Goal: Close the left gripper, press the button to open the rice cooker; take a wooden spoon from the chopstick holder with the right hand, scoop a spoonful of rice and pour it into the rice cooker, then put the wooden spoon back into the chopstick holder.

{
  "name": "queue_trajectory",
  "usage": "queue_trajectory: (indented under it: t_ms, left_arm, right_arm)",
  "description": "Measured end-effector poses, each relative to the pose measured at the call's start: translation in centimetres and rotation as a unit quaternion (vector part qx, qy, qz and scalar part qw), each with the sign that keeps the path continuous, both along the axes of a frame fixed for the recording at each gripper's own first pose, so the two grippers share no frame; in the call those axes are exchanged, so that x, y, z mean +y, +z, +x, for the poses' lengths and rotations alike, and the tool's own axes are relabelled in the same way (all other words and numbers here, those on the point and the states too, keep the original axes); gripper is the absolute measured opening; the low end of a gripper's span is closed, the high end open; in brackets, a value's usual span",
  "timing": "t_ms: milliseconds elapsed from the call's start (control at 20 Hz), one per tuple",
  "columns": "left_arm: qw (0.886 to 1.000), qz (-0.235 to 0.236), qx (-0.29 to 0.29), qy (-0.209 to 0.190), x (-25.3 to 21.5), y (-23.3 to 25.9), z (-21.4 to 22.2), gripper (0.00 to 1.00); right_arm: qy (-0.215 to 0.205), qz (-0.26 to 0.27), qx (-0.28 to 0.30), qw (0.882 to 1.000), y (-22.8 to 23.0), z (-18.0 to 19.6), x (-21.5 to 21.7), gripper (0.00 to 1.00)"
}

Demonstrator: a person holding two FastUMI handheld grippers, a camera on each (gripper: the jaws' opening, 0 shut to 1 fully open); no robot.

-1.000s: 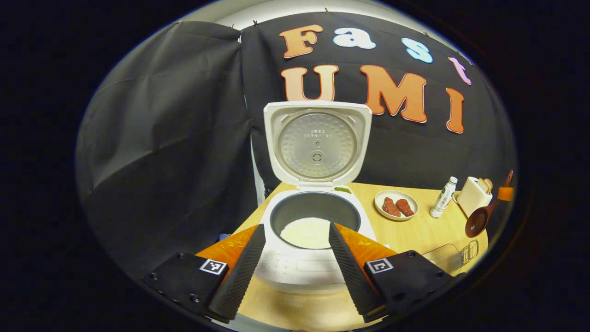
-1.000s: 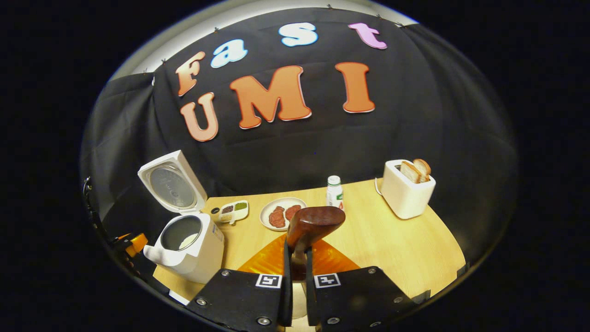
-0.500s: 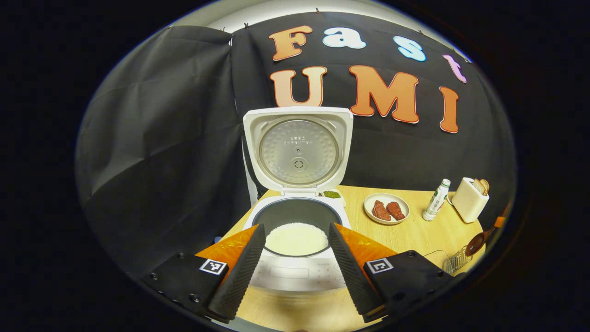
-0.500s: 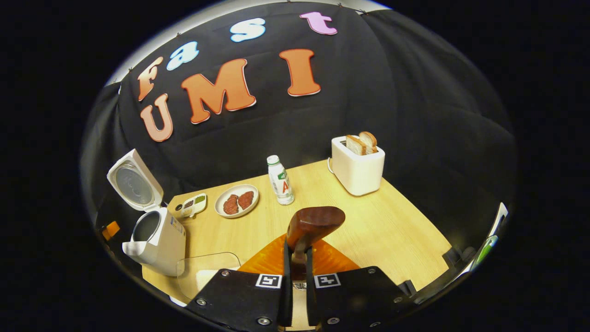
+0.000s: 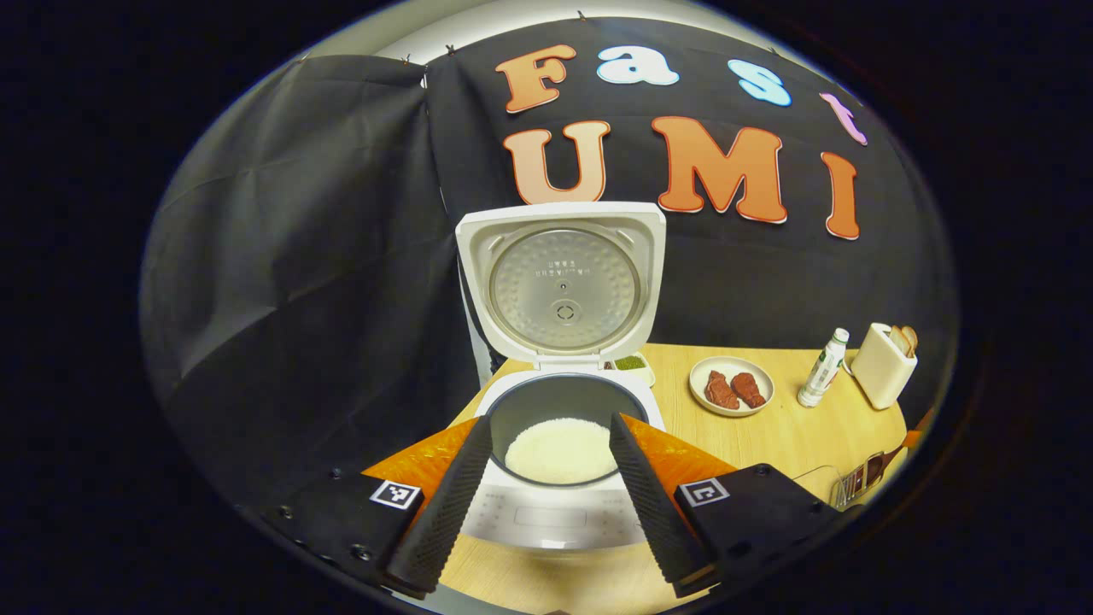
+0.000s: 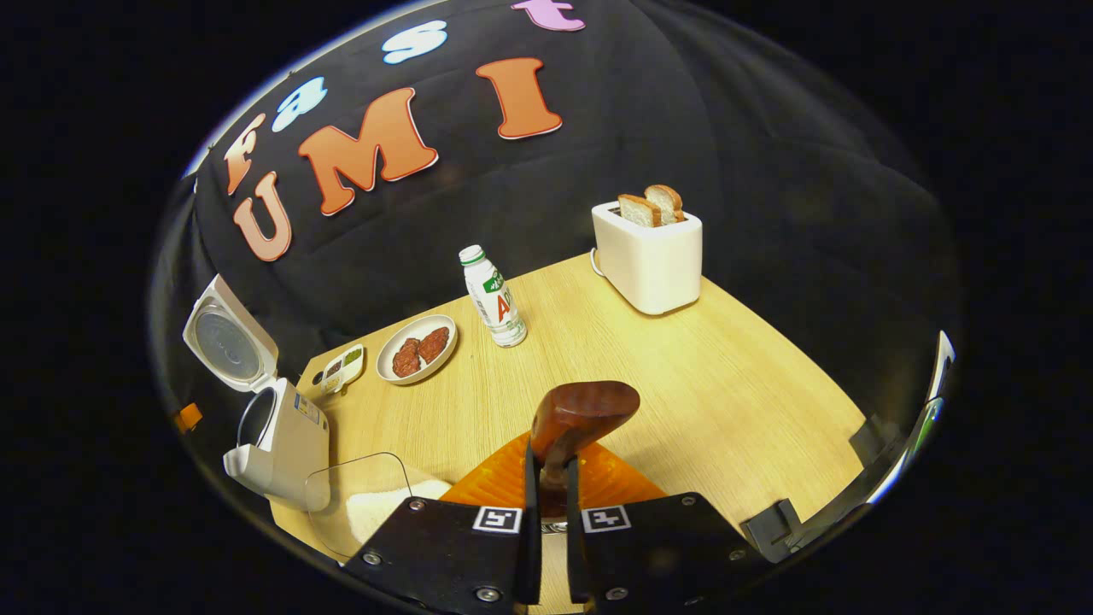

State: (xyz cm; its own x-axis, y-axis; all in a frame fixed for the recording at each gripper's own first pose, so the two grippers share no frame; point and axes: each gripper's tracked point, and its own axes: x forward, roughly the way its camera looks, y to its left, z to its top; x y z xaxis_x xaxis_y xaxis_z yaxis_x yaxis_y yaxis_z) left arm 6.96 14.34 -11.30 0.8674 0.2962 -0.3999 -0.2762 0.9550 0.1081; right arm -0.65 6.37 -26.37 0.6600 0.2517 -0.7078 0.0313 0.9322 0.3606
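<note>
In my left gripper view the rice cooker point(image 5: 559, 478) is a smooth white plastic box with rounded corners, its lid point(image 5: 562, 278) standing upright at 12 o'clock and showing a dimpled metal disc inside. The dark round pot holds a flat bed of white rice point(image 5: 559, 448). My left gripper point(image 5: 551, 495) is wide open, its ribbed fingers point(image 5: 444, 504) flanking the pot without touching anything I can make out.

In my right gripper view the right gripper point(image 6: 546, 512) is clamped tight on the handle of the wooden spoon point(image 6: 581, 414), a glossy, dark brown piece with a rounded bowl. Its long axis runs straight away from me toward 12 o'clock, bowl at the far end, above the pale wood-grain table point(image 6: 726, 384). At 7 o'clock sits a clear container point(image 6: 363, 500) with white rice in it, just beside the cooker.
</note>
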Motion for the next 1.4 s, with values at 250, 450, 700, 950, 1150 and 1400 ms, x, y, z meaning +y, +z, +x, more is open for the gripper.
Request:
queue_trajectory:
  t_ms: [250, 450, 700, 950, 1150, 1400]
  left_arm:
    - [0.999, -0.016, -0.033, -0.029, 0.7, 7.0, 5.3, 0.94]
    - [0.998, -0.012, -0.047, -0.032, 1.6, 11.7, 10.0, 0.92]
    - [0.997, -0.024, -0.067, -0.031, 2.4, 16.7, 16.1, 0.92]
    - [0.999, -0.014, -0.044, -0.005, 4.6, 17.1, 21.7, 0.92]
    - [1.000, -0.025, -0.009, -0.014, 4.7, 14.5, 25.0, 0.92]
    - [0.998, -0.037, 0.053, 0.002, 5.8, 10.1, 25.7, 0.92]
  right_arm:
    - [-0.002, -0.003, 0.026, 1.000, -1.2, -0.2, -0.3, 0.14]
    - [-0.007, -0.021, 0.045, 0.999, -1.2, -0.7, -1.4, 0.29]
    - [-0.026, -0.034, 0.024, 0.999, 2.0, -0.5, -4.0, 0.69]
    - [-0.032, -0.047, -0.028, 0.998, 7.0, -0.4, -6.1, 0.85]
    - [-0.027, -0.062, -0.051, 0.996, 9.3, -0.4, -6.3, 0.90]
    - [-0.012, -0.074, -0.053, 0.996, 8.7, -0.6, -4.9, 0.91]
